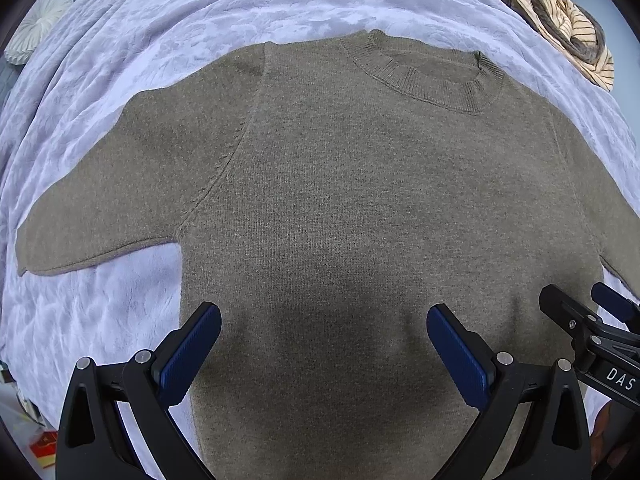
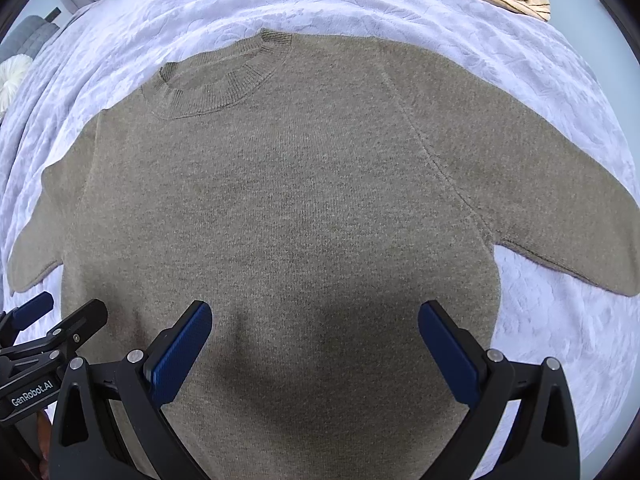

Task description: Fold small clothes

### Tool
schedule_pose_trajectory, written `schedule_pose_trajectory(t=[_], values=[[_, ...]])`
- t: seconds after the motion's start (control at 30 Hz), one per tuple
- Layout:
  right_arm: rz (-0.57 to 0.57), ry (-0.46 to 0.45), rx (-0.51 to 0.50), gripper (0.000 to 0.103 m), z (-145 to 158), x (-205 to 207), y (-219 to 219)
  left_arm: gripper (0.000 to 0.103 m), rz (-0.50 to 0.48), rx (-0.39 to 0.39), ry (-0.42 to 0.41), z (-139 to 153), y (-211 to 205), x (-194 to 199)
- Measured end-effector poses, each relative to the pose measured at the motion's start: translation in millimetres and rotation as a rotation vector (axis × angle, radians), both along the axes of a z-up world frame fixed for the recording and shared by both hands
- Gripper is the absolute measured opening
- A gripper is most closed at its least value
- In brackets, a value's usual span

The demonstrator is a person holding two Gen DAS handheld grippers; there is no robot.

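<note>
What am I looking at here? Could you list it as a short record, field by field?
garment: olive-brown knit sweater, spread flat, front up, both sleeves out to the sides
collar: ribbed crew neck, at the far end
surface: pale lavender textured blanket
left gripper: open, above the lower body of the sweater, holding nothing
right gripper: open, also above the lower body, holding nothing
folding: not begun
other clothes: striped cream garment, bunched at the far right edge
also seen: round white pleated cushion, far left
</note>
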State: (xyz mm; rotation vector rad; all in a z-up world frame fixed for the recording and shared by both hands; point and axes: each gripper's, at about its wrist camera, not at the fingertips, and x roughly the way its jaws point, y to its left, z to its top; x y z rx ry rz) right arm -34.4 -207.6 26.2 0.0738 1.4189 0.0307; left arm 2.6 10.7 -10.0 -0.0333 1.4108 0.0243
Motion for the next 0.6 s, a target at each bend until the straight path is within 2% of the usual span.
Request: schedule_pose_trajectory(t=[0.6], values=[[0.004, 0.002, 0.001, 0.103, -0.6, 0.0, 0.1, 0.103, -0.001, 0.001, -0.002, -0.9, 1.5, -1.8]])
